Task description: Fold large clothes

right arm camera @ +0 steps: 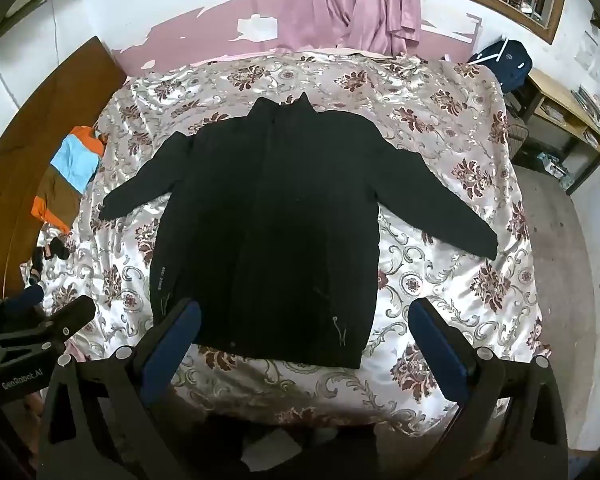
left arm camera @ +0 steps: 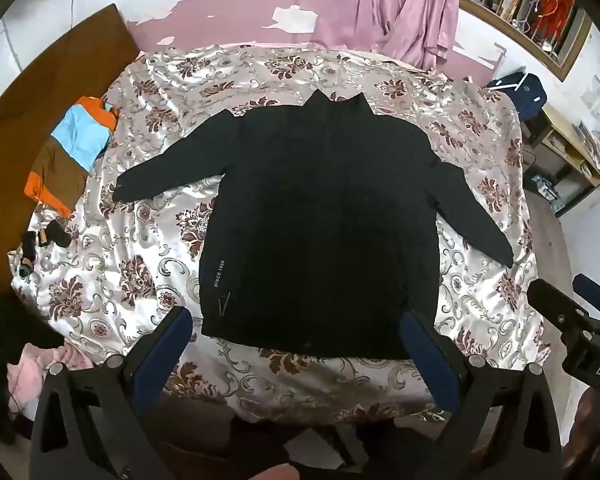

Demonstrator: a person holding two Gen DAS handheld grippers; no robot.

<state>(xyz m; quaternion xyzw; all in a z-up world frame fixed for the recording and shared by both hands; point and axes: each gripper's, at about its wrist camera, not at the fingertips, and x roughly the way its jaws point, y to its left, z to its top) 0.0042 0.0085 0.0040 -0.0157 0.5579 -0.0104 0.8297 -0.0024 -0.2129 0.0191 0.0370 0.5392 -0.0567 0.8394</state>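
A large black jacket (left arm camera: 320, 216) lies flat on the floral bedspread (left arm camera: 148, 248), collar at the far end, both sleeves spread out to the sides, hem toward me. It also shows in the right wrist view (right arm camera: 268, 224). My left gripper (left arm camera: 296, 332) is open and empty, held above the bed's near edge, its blue-padded fingers (left arm camera: 164, 352) framing the jacket's hem. My right gripper (right arm camera: 304, 332) is open and empty too, above the hem and a little to the right. Neither touches the jacket.
An orange, blue and brown garment (left arm camera: 72, 152) lies at the bed's left side by the wooden headboard (left arm camera: 40, 92). Small dark items (left arm camera: 48, 240) lie below it. Pink cloth (left arm camera: 388, 4) hangs on the far wall. A backpack (left arm camera: 520, 88) and shelf unit (left arm camera: 568, 160) stand right.
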